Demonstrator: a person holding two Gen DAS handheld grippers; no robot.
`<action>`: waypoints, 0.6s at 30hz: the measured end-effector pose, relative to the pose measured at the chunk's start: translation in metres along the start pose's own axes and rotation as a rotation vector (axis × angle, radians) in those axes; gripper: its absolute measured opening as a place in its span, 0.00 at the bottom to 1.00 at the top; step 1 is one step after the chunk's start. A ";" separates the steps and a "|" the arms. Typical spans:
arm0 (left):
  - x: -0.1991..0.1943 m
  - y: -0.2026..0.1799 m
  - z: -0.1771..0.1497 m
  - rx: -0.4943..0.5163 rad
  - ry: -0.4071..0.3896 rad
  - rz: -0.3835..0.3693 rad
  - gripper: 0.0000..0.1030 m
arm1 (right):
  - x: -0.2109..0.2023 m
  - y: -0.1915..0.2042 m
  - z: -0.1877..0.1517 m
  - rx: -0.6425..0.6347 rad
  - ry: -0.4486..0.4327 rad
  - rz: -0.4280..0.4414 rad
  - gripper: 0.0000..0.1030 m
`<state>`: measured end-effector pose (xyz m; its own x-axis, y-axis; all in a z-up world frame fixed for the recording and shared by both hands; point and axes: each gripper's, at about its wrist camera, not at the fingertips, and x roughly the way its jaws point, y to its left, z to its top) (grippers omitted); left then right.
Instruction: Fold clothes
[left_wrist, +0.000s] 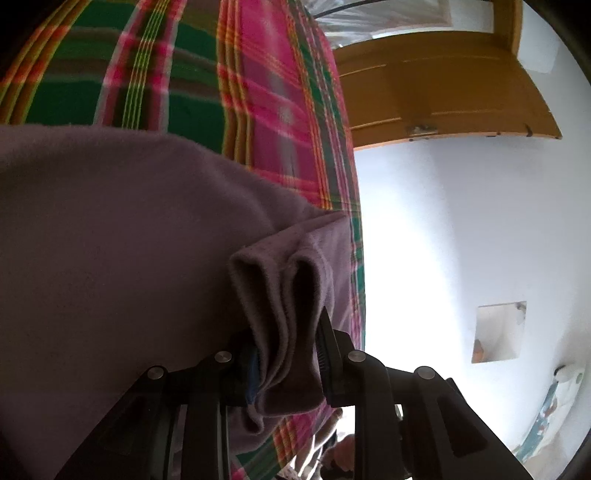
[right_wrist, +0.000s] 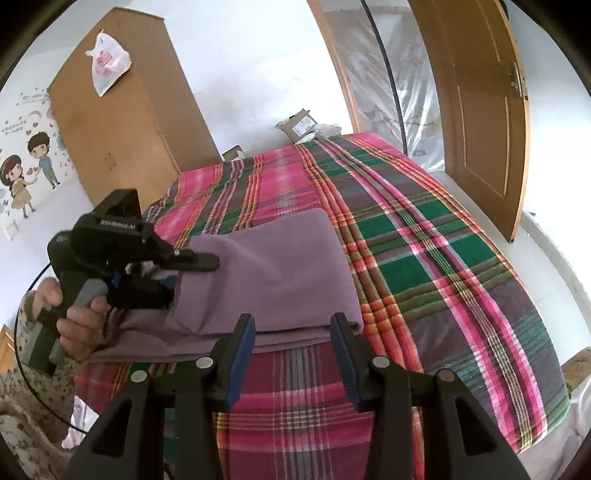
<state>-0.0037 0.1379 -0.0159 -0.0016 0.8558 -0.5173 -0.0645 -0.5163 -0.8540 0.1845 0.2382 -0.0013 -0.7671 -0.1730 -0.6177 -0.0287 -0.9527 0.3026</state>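
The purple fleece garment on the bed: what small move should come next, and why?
Probably carry the left claw, shut on a bunched edge of the purple fleece garment, across the folded stack and lay that edge flat. The right claw is open and empty just short of the garment's near edge, free to hold it.

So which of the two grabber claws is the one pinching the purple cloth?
The left gripper, pinching a bunch of the purple fleece garment. The right gripper stands open, holding nothing.

Garment (right_wrist: 280, 273) on bed (right_wrist: 443, 258), wardrobe (right_wrist: 122, 122) behind, door (right_wrist: 476, 110) right.
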 end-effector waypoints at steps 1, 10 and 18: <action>-0.001 -0.002 -0.001 0.010 -0.005 -0.014 0.23 | 0.000 0.000 0.000 0.004 -0.003 -0.001 0.42; -0.032 -0.017 -0.008 0.039 -0.077 -0.142 0.07 | -0.005 0.005 0.006 -0.006 -0.033 -0.003 0.42; -0.080 0.002 -0.012 0.028 -0.107 -0.137 0.07 | -0.008 0.014 0.015 -0.040 -0.059 0.005 0.42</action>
<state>0.0083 0.0676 0.0229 -0.0968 0.9175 -0.3859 -0.0989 -0.3946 -0.9135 0.1810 0.2299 0.0191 -0.8036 -0.1644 -0.5721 0.0004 -0.9613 0.2757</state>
